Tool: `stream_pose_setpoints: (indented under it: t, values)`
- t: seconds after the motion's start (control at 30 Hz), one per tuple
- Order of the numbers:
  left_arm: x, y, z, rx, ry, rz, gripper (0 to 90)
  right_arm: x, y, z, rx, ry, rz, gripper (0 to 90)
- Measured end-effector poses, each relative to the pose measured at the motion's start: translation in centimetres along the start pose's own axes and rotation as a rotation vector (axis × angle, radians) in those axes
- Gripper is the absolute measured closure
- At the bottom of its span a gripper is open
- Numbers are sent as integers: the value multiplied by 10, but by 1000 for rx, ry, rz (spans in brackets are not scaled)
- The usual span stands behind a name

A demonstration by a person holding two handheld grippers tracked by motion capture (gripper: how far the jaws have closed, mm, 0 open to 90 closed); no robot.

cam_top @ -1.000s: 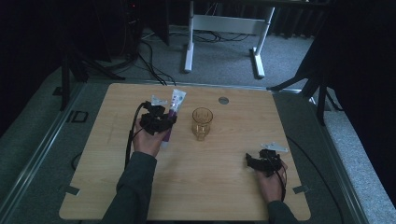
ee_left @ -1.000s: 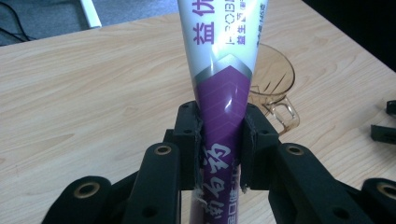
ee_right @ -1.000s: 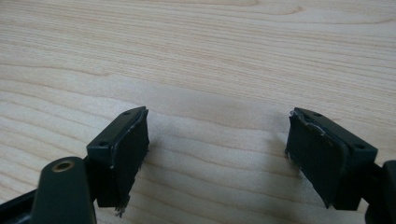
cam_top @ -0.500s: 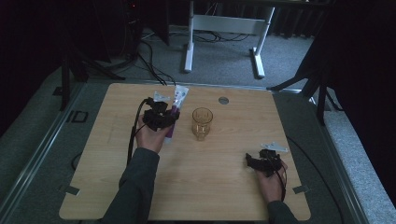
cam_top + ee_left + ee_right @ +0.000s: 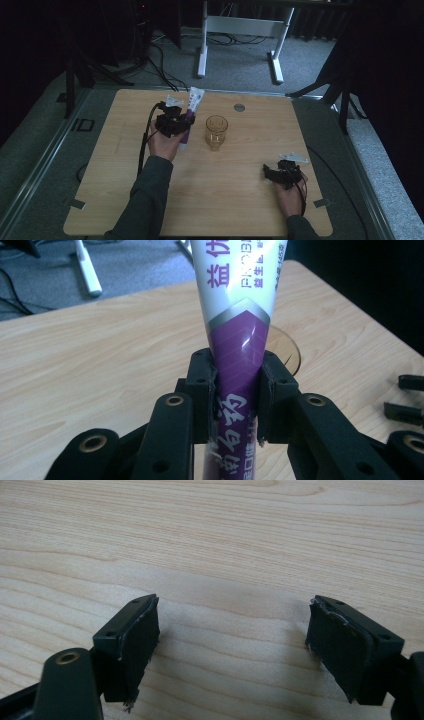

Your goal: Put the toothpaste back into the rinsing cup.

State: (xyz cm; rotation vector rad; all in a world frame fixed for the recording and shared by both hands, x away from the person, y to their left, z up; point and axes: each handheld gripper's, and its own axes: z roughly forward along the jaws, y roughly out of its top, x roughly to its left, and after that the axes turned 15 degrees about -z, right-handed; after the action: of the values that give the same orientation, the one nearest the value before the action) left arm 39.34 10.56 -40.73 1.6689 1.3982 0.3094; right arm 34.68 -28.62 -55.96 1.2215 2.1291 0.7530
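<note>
Purple-and-white plastic toothpaste tube (image 5: pixel 189 116) sits clamped in the left gripper (image 5: pixel 172 121) from above, beside a clear glass cup (image 5: pixel 216 132). Left gripper view: pads (image 5: pixel 209 390) squeeze its purple part. Right gripper (image 5: pixel 232 645): jaws wide apart over bare wooden table (image 5: pixel 210 540).

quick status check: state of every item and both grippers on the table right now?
left gripper: shut on the toothpaste tube, jaws pinching its purple part
toothpaste tube: held, white end pointing away from the hand
glass: upright on the table, beside the tube, looks empty
right gripper: open, nothing between the jaws, low over bare wood
table: wooden top, small round metal insert near far edge
</note>
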Motion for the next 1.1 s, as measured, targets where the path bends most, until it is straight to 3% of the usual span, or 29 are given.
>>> stream_pose_setpoints:
  t: [0.37,0.73,1.1]
  values:
    - [-3,0,7,-3,-21,6,716,0,0,0,0,2,-1,209]
    - [-4,1,10,-24,-54,-16,716,0,0,0,0,2,-2,209]
    - [-2,4,13,-50,-58,-43,716,0,0,0,-1,3,-6,209]
